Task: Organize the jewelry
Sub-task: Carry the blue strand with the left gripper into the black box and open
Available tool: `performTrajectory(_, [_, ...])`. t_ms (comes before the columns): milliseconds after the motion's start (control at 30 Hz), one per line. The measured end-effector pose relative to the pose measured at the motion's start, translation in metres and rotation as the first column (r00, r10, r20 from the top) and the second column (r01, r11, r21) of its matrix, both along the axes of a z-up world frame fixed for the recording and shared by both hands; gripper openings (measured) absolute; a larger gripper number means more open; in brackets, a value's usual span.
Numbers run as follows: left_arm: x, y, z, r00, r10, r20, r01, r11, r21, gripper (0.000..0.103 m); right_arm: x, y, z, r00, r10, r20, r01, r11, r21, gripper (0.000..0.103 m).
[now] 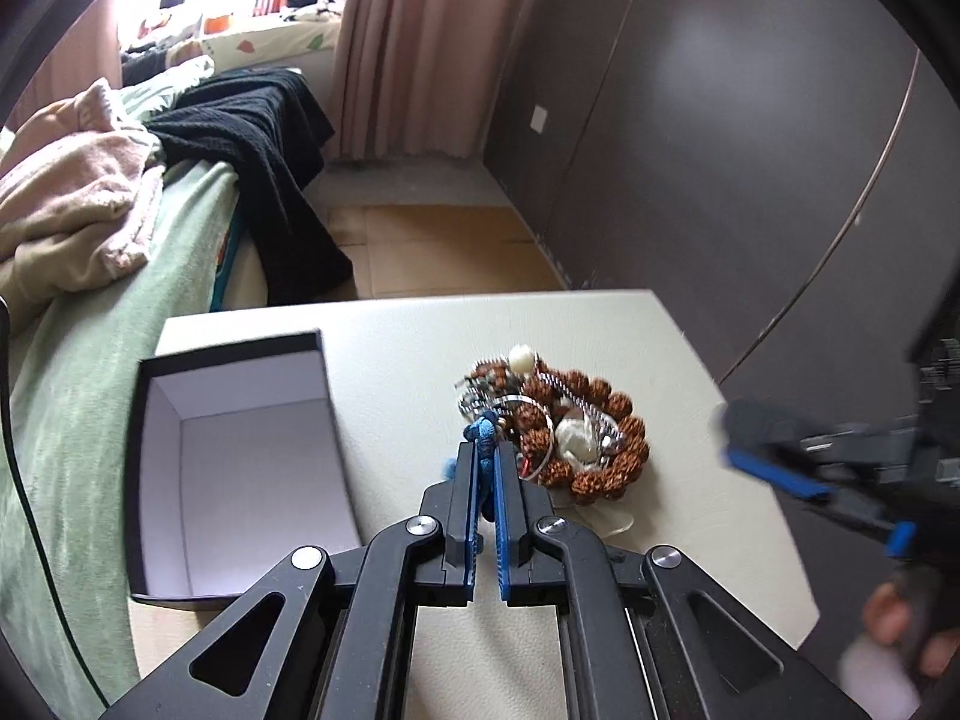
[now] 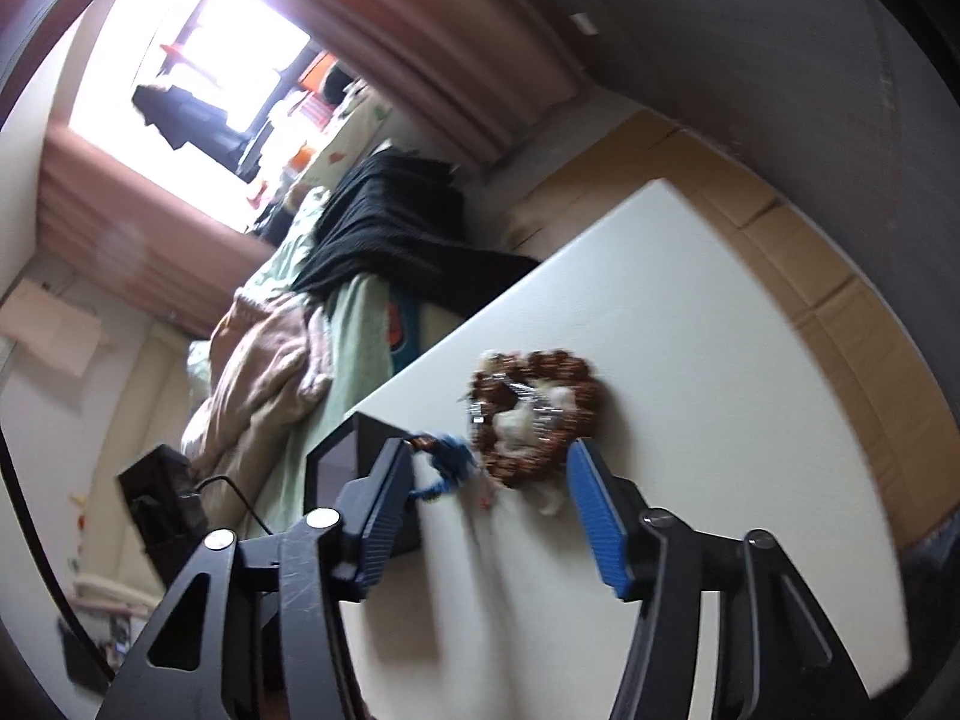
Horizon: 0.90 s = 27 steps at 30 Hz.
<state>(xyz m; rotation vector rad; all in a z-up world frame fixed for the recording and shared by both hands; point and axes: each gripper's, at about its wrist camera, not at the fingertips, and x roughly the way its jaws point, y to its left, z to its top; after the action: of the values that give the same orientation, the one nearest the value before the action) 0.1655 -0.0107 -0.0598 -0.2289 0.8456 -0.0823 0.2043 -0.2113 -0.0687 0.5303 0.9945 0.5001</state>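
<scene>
A heap of jewelry (image 1: 561, 429) lies on the cream table (image 1: 420, 324): a brown knobbly bead bracelet, silver pieces and white beads. My left gripper (image 1: 486, 450) is shut on a blue knotted cord (image 1: 483, 431) at the heap's left edge. An open black box with a white inside (image 1: 240, 468) stands left of it. My right gripper (image 2: 489, 462) is open, its blue pads apart, just in front of the heap (image 2: 534, 408); it also shows in the left wrist view (image 1: 774, 456) at the right. The blue cord (image 2: 450, 462) lies near its left finger.
A bed with a green sheet (image 1: 90, 390), pink clothes (image 1: 72, 198) and a black blanket (image 1: 258, 138) lies left of the table. A dark wall (image 1: 720, 150) stands behind. Cardboard (image 1: 438, 252) covers the floor beyond the far edge.
</scene>
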Motion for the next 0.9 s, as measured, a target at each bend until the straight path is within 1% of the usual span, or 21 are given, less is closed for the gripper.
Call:
performTrajectory(33, [-0.002, 0.004, 0.003, 1.0, 0.005, 0.008, -0.005, 1.0, -0.007, 0.004, 0.005, 0.007, -0.003, 1.0, 0.018, -0.011, -0.018, 1.0, -0.006, 0.048])
performTrajectory(100, [-0.005, 0.012, 0.007, 1.0, 0.015, 0.021, -0.014, 1.0, -0.023, 0.004, 0.013, 0.021, -0.009, 0.998, 0.048, -0.029, -0.048, 0.999, -0.016, 0.037])
performTrajectory(167, [-0.01, 0.02, 0.012, 0.999, 0.029, 0.035, -0.028, 0.999, -0.039, 0.004, 0.018, 0.033, -0.013, 0.997, 0.074, -0.038, -0.075, 0.997, -0.031, 0.032])
performTrajectory(367, [-0.02, 0.048, 0.026, 0.994, 0.078, 0.081, -0.072, 0.995, -0.075, 0.004, 0.031, 0.061, -0.025, 0.993, 0.097, -0.062, -0.103, 0.989, -0.105, 0.032])
performTrajectory(600, [-0.028, 0.076, 0.031, 0.987, 0.129, 0.094, -0.12, 0.988, -0.099, 0.004, 0.043, 0.081, -0.035, 0.993, 0.102, -0.055, -0.112, 0.965, -0.237, 0.029])
performTrajectory(700, [-0.03, 0.084, 0.031, 0.986, 0.14, 0.092, -0.131, 0.987, -0.096, 0.004, 0.046, 0.083, -0.041, 0.994, 0.085, -0.064, -0.1, 0.955, -0.28, 0.024])
performTrajectory(833, [-0.031, 0.091, 0.03, 0.985, 0.15, 0.088, -0.141, 0.985, -0.099, 0.004, 0.05, 0.088, -0.044, 0.996, 0.074, -0.058, -0.089, 0.941, -0.326, 0.023])
performTrajectory(867, [-0.031, 0.092, 0.03, 0.984, 0.154, 0.087, -0.145, 0.984, -0.1, 0.004, 0.051, 0.09, -0.044, 0.996, 0.072, -0.055, -0.087, 0.937, -0.339, 0.019])
performTrajectory(900, [-0.032, 0.093, 0.03, 0.984, 0.156, 0.086, -0.147, 0.984, -0.101, 0.004, 0.052, 0.091, -0.045, 0.996, 0.069, -0.052, -0.083, 0.933, -0.352, 0.011])
